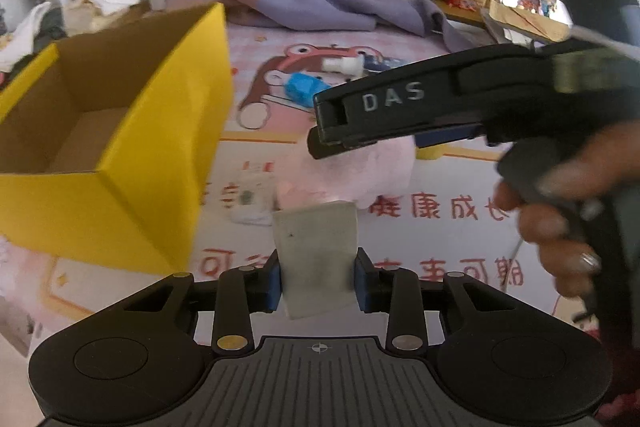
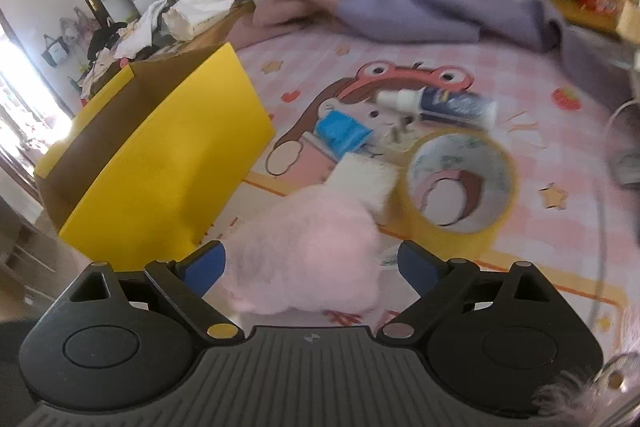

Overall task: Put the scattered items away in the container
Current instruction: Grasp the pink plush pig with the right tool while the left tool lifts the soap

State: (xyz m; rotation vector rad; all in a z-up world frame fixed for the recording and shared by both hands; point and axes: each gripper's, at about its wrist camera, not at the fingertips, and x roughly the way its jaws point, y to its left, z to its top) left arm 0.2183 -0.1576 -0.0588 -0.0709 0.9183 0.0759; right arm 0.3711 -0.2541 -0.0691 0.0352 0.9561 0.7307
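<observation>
Grey-white flat packet (image 1: 316, 259) pinched between the blue pads of the left gripper (image 1: 317, 283), held off the mat, long axis running away from the camera and a little tilted, far edge toward the pink plush (image 1: 356, 171). Pink plush lying on the cartoon mat (image 2: 520, 75), just beside the yellow box (image 1: 120, 131); in the right wrist view sitting between the wide-spread jaws of the right gripper (image 2: 310, 263), pads not seen pressing on it, so not gripped yet. Plush roughly round, blurred, no clear long axis or facing to call. To do well: centre plush between pads, lower further, close on the body's bulk not the fluff; carry packet left over box opening, release low. Risk, as a judgement: the two grippers near each other over the plush, possible clash. Tape roll (image 2: 460, 183) just right of plush, standing open side toward camera. Blue packet (image 2: 340, 131) and small bottle (image 2: 400, 97) farther back, bottle lying on its side, cap to the left. Box interior looks empty where visible.
</observation>
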